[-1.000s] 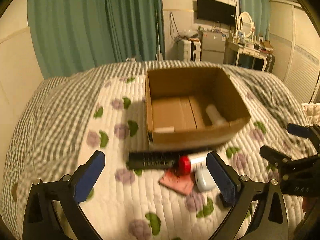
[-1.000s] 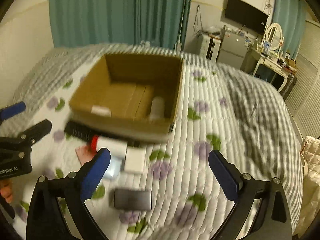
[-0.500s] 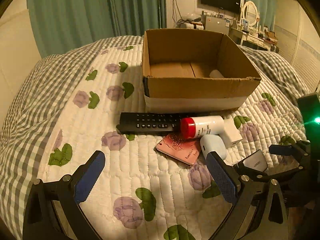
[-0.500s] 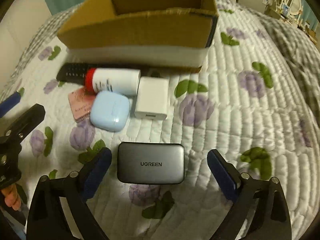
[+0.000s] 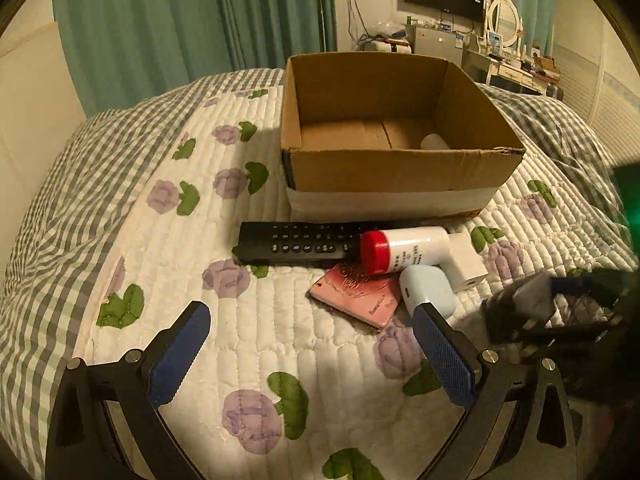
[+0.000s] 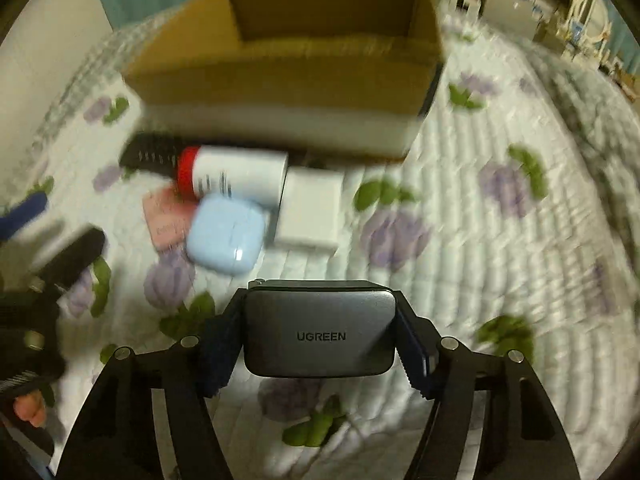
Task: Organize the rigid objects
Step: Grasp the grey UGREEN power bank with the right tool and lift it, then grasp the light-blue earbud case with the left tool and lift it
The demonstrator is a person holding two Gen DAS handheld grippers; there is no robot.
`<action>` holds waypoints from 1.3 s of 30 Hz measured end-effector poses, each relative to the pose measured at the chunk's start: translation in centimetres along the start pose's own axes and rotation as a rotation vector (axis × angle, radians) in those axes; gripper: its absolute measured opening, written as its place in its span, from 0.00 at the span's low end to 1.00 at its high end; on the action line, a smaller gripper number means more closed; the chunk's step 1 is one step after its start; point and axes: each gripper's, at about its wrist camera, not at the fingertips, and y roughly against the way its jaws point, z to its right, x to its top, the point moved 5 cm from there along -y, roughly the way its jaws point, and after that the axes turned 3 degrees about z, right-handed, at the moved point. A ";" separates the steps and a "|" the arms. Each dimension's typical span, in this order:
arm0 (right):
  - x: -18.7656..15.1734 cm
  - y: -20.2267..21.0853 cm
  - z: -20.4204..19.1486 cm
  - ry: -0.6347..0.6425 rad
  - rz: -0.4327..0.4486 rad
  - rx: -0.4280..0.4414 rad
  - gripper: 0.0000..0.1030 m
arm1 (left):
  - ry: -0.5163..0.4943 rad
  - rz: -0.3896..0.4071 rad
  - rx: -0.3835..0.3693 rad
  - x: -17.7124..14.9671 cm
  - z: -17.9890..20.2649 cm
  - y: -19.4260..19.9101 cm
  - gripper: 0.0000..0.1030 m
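Observation:
My right gripper (image 6: 320, 340) is shut on a grey UGREEN charger (image 6: 320, 332), held just above the quilt; it also shows at the right of the left wrist view (image 5: 534, 296). My left gripper (image 5: 308, 354) is open and empty, low over the quilt near the pile. The pile holds a black remote (image 5: 296, 240), a white bottle with a red cap (image 5: 404, 250), a pink card (image 5: 356, 296), a light blue earbud case (image 5: 426, 294) and a white adapter (image 5: 466, 264). Behind stands an open cardboard box (image 5: 396, 172) with a white cylinder (image 5: 434, 142) inside.
Everything lies on a flower-print quilt (image 5: 280, 344) over a checked bedspread (image 5: 60, 208). Green curtains (image 5: 192, 20) hang behind the bed. A dresser with a mirror (image 5: 506, 46) stands far right.
My right gripper dropped to the grey charger and closed on it. My left gripper came lower and closer to the pile, then held its place.

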 end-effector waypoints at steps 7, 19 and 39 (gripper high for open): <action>3.2 2.9 3.6 0.028 0.080 -0.112 0.66 | -0.051 -0.009 -0.006 -0.2 3.5 -1.4 1.00; 2.4 1.1 7.3 -0.083 0.044 -0.032 0.66 | -0.094 -0.091 -0.011 -1.1 7.5 -6.0 0.86; 2.7 3.6 6.5 -0.056 0.125 -0.082 0.66 | -0.088 -0.045 -0.100 0.9 6.3 -2.6 0.55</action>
